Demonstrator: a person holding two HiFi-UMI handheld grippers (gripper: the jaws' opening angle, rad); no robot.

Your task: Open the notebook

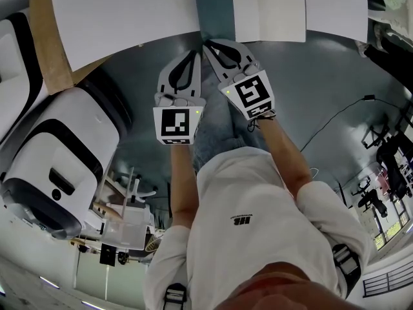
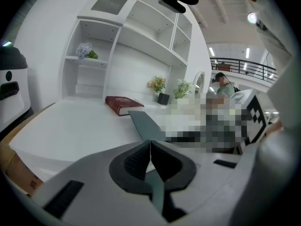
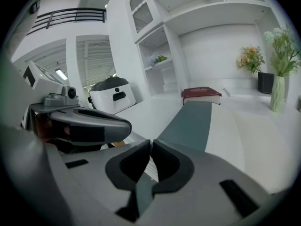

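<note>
The notebook (image 1: 213, 8) shows as a grey-green strip at the top centre of the head view, on the white desk (image 1: 129, 11). Its near end is just at the tips of both grippers. The left gripper (image 1: 192, 55) and the right gripper (image 1: 208, 44) sit side by side in the middle of the frame and almost touch, both aimed up the frame at that near end.

In the left gripper view the fingers (image 2: 136, 161) are pressed together. The notebook's cover (image 2: 143, 126) runs up the frame from them and also shows below them, so it passes between them and is pinched. The right gripper view shows the same: the fingers (image 3: 167, 164) are closed on the cover (image 3: 188, 124), which widens toward the upper right of the frame. A sliver of pale lined paper is visible right at the fingertips. Whether the cover is raised off the pages I cannot tell.

At the notebook's far end lies a red book (image 3: 202, 94), close to it or touching. A white machine (image 1: 58, 173) stands at the left of the head view, beside the desk.
</note>
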